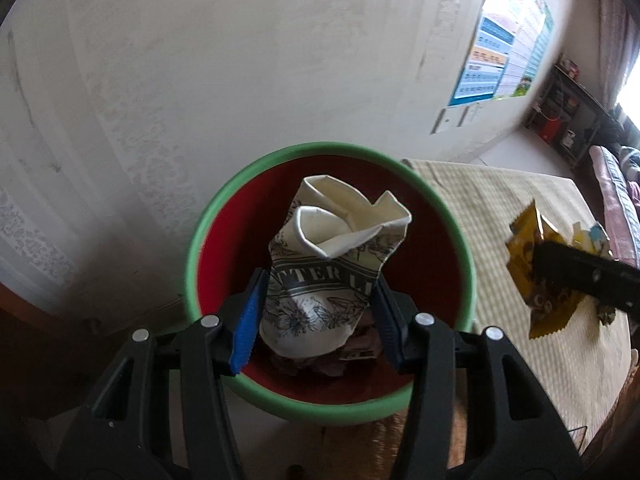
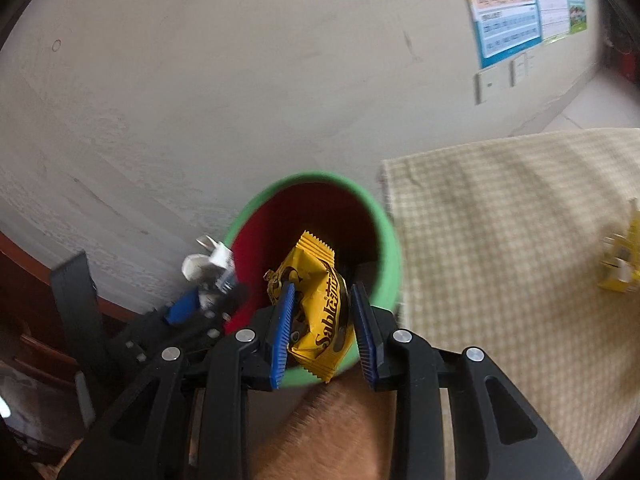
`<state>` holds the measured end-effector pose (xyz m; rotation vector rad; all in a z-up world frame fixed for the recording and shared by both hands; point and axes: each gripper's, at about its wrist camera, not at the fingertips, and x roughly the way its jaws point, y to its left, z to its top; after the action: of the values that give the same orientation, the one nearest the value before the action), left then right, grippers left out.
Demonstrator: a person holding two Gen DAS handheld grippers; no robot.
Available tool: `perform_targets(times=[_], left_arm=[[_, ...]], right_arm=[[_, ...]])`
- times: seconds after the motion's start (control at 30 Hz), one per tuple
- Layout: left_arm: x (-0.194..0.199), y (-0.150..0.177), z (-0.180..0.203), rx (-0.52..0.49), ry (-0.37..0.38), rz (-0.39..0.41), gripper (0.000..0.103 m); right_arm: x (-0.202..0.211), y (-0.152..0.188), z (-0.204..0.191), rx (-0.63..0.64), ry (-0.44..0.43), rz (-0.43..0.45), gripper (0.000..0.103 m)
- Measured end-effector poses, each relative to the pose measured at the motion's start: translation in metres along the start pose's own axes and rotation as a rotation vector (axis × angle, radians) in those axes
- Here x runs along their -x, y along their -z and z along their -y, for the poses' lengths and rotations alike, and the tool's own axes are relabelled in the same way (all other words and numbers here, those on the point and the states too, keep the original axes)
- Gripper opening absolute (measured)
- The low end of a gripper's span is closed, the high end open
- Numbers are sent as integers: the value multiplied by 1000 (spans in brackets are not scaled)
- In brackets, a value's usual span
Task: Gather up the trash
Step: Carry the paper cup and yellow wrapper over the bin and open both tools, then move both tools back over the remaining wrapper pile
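Note:
My left gripper (image 1: 316, 312) is shut on a crumpled white paper cup (image 1: 320, 264) with black print, held over the mouth of a bin (image 1: 200, 240) that is green outside and red inside. Some dark trash lies at the bin's bottom. My right gripper (image 2: 324, 328) is shut on a yellow snack wrapper (image 2: 316, 308), held over the near rim of the same bin (image 2: 390, 256). In the right wrist view the left gripper (image 2: 192, 300) with the cup (image 2: 208, 264) is at the bin's left side. In the left wrist view the right gripper's black finger (image 1: 588, 276) and the wrapper (image 1: 532, 264) are to the right.
A table with a checked beige cloth (image 2: 500, 240) stands right of the bin, with more yellow packaging (image 2: 620, 264) on it. A pale wall (image 1: 200, 80) rises behind the bin, with a poster (image 1: 504, 56) on it. A shelf (image 1: 568, 116) stands at the far right.

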<state>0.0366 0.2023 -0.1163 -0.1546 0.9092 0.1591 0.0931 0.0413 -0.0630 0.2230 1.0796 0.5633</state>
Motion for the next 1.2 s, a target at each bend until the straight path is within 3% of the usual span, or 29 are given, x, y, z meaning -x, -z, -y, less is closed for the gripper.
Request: perform_targets(times=[0.03, 0.07, 0.1, 0.13, 0.27, 0.4, 0.47, 0.67, 0.77, 0.87, 0.93, 1.07, 1.2], left_arm=[[-1, 0, -3, 6, -8, -3, 49], [-2, 0, -6, 11, -20, -7, 50], [-3, 1, -8, 18, -34, -11, 56], [-6, 0, -8, 25, -40, -16, 71], [-5, 4, -9, 40, -35, -14, 76], [-6, 4, 1, 4, -36, -25, 77], [-3, 3, 9, -10, -27, -17, 77], [-2, 6, 40, -65, 2, -17, 77], [-2, 10, 60, -107, 19, -22, 77], [2, 14, 82, -164, 34, -20, 77], [7, 15, 96, -201, 42, -16, 77], [16, 17, 118, -251, 50, -7, 77], [23, 22, 143, -310, 58, -6, 77]], right_arm=[[-2, -2, -4, 2, -11, 2, 32], [-6, -4, -8, 3, -30, 4, 45], [-8, -6, -10, 4, -46, 1, 53], [-9, -8, -12, 4, -61, -4, 60], [0, -10, -5, -8, -92, 2, 60], [34, -11, 33, -73, -89, 39, 60], [55, -6, 57, -80, -27, 66, 60], [120, 35, 143, -115, 264, 124, 60], [145, 55, 188, -187, 406, 157, 61], [159, 71, 236, -302, 521, 204, 70], [161, 75, 267, -370, 605, 179, 71], [152, 74, 302, -409, 634, 147, 71], [142, 72, 315, -426, 522, 170, 69]])
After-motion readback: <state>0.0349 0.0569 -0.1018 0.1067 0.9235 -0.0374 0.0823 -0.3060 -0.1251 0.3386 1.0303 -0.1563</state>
